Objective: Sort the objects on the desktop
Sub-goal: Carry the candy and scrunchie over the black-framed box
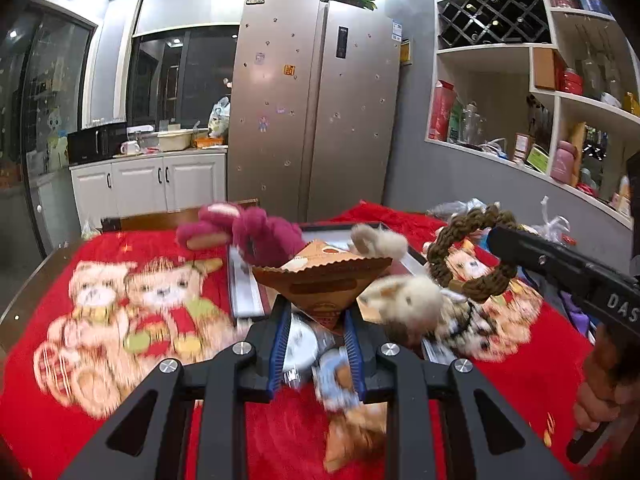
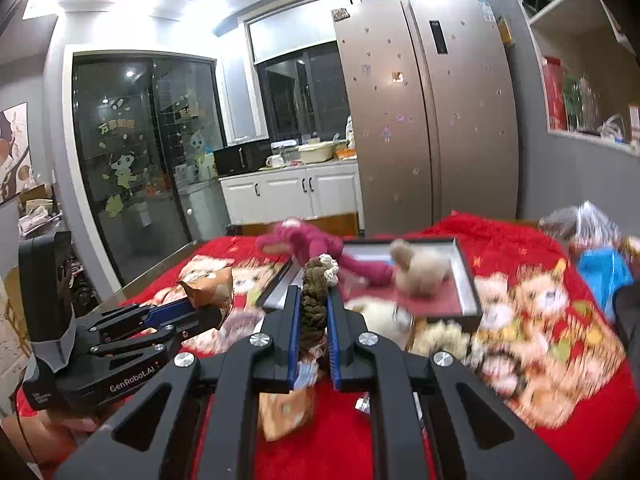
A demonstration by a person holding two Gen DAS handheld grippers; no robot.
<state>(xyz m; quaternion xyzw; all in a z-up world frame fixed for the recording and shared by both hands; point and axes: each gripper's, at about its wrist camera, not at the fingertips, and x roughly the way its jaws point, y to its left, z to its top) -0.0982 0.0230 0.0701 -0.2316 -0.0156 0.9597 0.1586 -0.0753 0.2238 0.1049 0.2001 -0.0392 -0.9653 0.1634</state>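
Observation:
My left gripper is shut on an orange-brown snack packet and holds it above the red blanket; it also shows at the left of the right wrist view. My right gripper is shut on a brown knitted ring, seen at the right of the left wrist view. A shallow tray holds a pink plush bear and a beige plush. Another beige plush lies by the tray's near edge.
A red blanket with bear prints covers the table. Another snack packet and a small blue-clothed plush lie near the front edge. Plastic bags and a blue bag sit at the right. A fridge stands behind.

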